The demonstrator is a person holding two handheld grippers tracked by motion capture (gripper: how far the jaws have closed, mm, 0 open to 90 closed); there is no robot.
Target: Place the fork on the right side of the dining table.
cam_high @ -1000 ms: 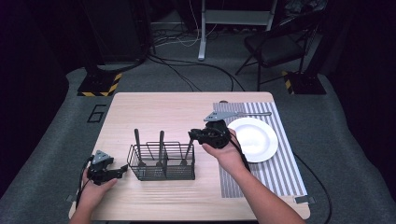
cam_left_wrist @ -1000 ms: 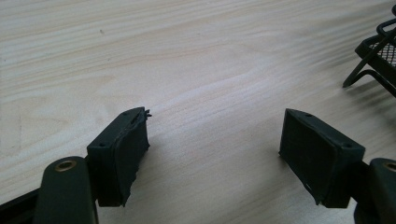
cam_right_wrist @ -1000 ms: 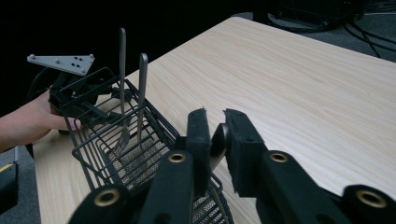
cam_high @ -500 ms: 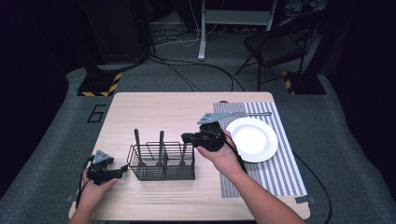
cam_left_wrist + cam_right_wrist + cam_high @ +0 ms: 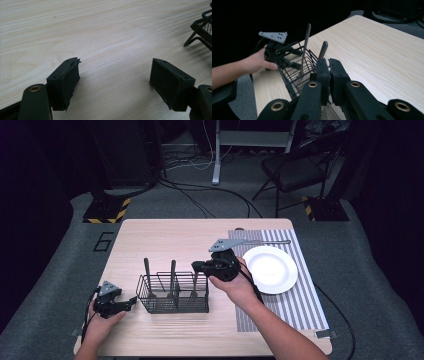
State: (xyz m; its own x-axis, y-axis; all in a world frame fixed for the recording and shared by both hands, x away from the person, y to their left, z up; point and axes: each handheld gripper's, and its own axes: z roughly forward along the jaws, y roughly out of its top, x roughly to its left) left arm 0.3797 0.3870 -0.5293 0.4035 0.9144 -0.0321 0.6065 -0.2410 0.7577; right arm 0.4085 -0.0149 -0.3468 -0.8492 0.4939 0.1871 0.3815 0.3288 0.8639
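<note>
Black wire basket [image 5: 172,306] at lower middle of the high view, on pale wooden bench [image 5: 165,240]. Looks like the pull-out step: right gripper [image 5: 196,266] jaws clamped tight on the top of the slim silver metal utensil [image 5: 195,282] standing in the basket's right end. Calls next for a straight lift clear of the wire rim, then probably across to the round white plate [image 5: 272,269]. Left gripper [image 5: 115,77] jaws wide, holding nothing, just left of the basket.
</note>
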